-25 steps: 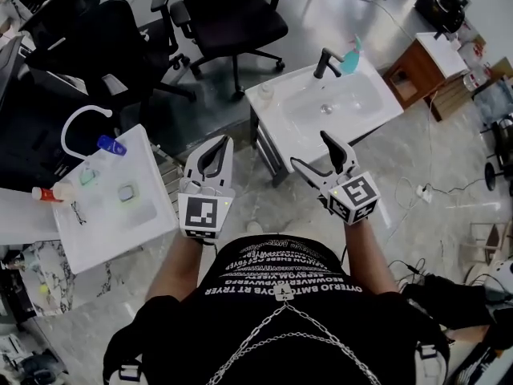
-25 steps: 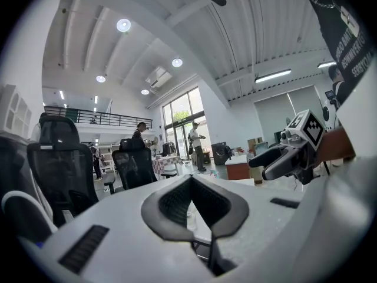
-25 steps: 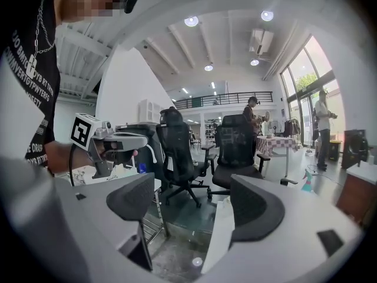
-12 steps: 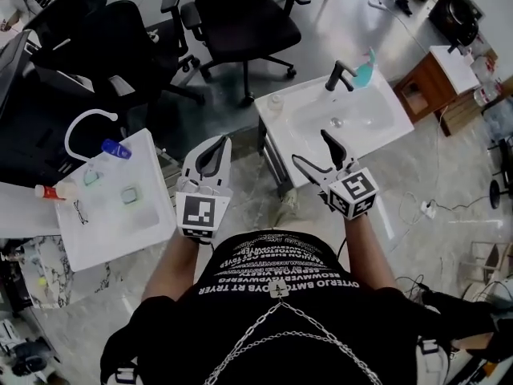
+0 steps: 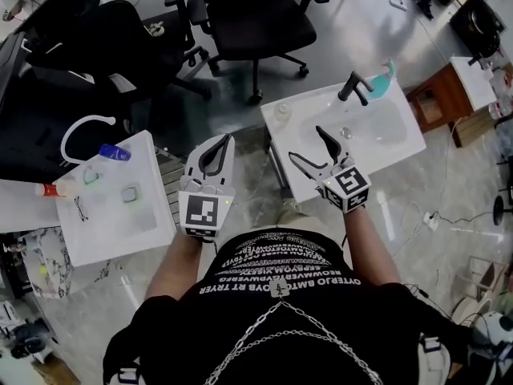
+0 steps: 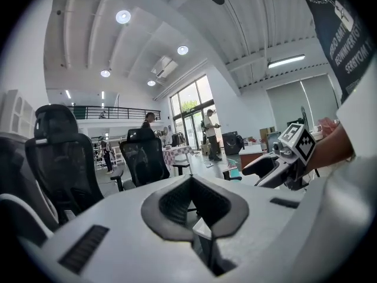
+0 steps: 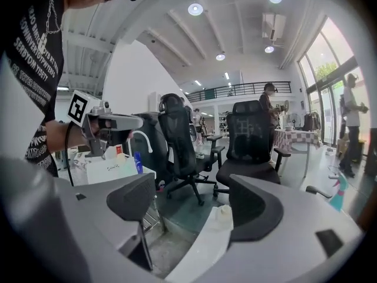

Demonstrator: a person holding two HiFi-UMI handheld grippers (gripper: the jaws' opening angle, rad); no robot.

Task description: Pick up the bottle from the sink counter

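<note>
A small pale bottle (image 5: 280,111) stands upright on the far left corner of the white sink counter (image 5: 401,139). In the right gripper view the bottle (image 7: 222,216) shows low, just ahead between the jaws. My right gripper (image 5: 307,144) is open and hovers over the counter's near left edge, short of the bottle, holding nothing. In its own view the right gripper (image 7: 191,202) shows its jaws wide apart. My left gripper (image 5: 215,147) is shut and empty, over the floor left of the counter. The left gripper (image 6: 191,178) has its pads pressed together.
A black faucet (image 5: 353,87) and a teal object (image 5: 387,74) stand at the counter's back. A second white sink unit (image 5: 112,215) at the left carries a blue bottle (image 5: 114,151) and a red-capped bottle (image 5: 52,189). Black office chairs (image 5: 248,14) stand beyond.
The sink counter has drawn closer to both grippers. The right gripper now reaches over the counter's near left edge, still open. The left gripper stays shut.
</note>
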